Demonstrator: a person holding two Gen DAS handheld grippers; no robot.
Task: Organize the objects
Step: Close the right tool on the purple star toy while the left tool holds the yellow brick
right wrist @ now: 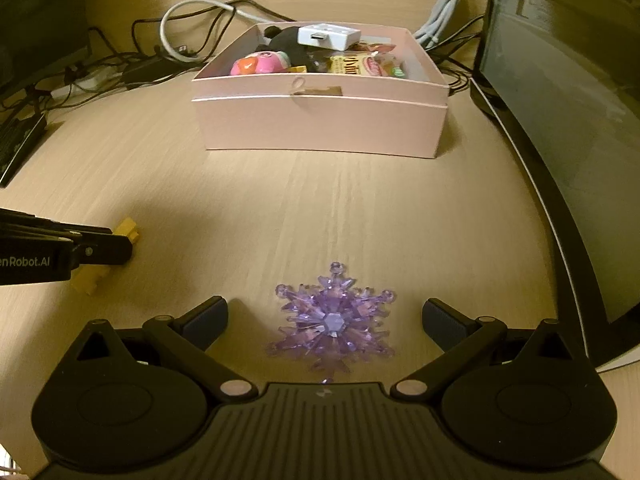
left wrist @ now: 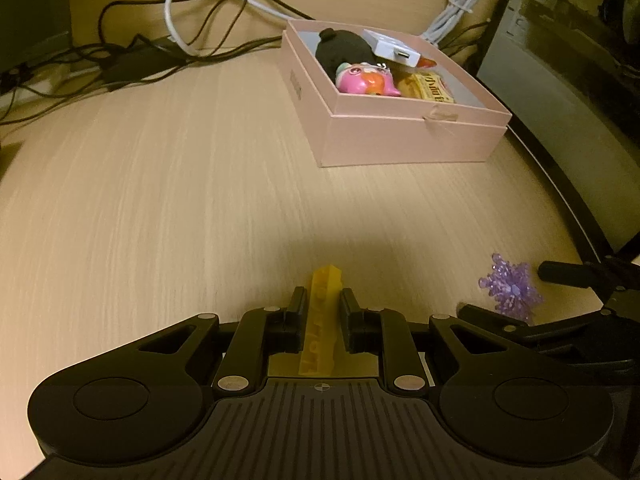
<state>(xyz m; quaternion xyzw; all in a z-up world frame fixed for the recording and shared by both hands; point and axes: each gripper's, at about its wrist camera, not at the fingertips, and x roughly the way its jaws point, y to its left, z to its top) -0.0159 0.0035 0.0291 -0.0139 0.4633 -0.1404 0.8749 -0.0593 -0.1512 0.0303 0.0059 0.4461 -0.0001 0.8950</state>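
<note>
My left gripper [left wrist: 322,300] is shut on a long yellow block [left wrist: 322,320], whose far end sticks out past the fingertips; the right wrist view shows the same yellow block [right wrist: 129,230] held by that gripper [right wrist: 120,248] at the left. A purple crystal snowflake [right wrist: 332,322] lies flat on the wooden table between the wide-apart fingers of my right gripper [right wrist: 325,320], which stands open without touching it. In the left wrist view the snowflake [left wrist: 510,288] sits at the right, beside the right gripper's fingers [left wrist: 560,272]. A pink open box [right wrist: 320,128] [left wrist: 400,136] stands farther back.
The box holds a black plush [left wrist: 340,50], a pink toy [left wrist: 360,78], a white adapter [left wrist: 394,48] and snack packets [left wrist: 430,88]. Black and white cables [left wrist: 168,40] tangle behind it. A dark monitor [right wrist: 560,120] borders the table's right edge.
</note>
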